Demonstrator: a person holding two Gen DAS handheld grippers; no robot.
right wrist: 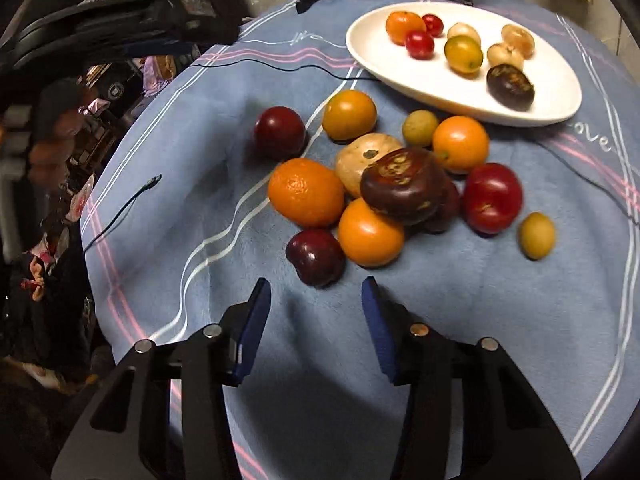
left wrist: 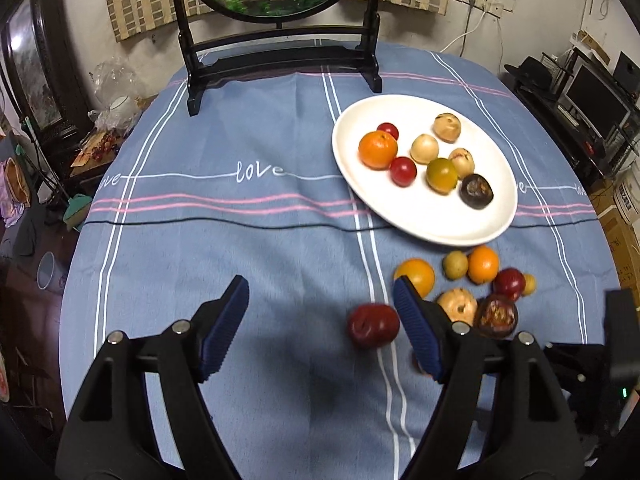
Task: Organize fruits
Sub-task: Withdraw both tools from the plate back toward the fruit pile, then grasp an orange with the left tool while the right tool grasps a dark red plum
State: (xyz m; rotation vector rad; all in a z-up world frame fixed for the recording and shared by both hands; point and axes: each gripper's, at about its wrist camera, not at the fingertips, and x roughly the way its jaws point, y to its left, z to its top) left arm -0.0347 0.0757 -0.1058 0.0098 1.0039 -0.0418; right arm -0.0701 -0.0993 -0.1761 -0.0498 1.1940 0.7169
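A white oval plate [left wrist: 424, 220] lies on the blue cloth at two o'clock, holding eight fruits: a mandarin [left wrist: 377, 149] at its nine o'clock edge, two small red fruits [left wrist: 403, 171], three pale tan ones [left wrist: 425, 148], a green-yellow fruit [left wrist: 441, 175] and a dark brown fruit [left wrist: 475, 191] at five o'clock. Off the plate, toward six o'clock, loose fruits crowd together on the cloth: oranges [right wrist: 305, 192] touching one another, a tan fruit [right wrist: 366, 162], a second brown fruit [right wrist: 402, 186] perched atop the heap, a bright red one [right wrist: 493, 197], and two dark red plums [right wrist: 316, 257] at the cluster's edges. Two small yellow-green fruits [right wrist: 537, 235] lie at its outskirts.
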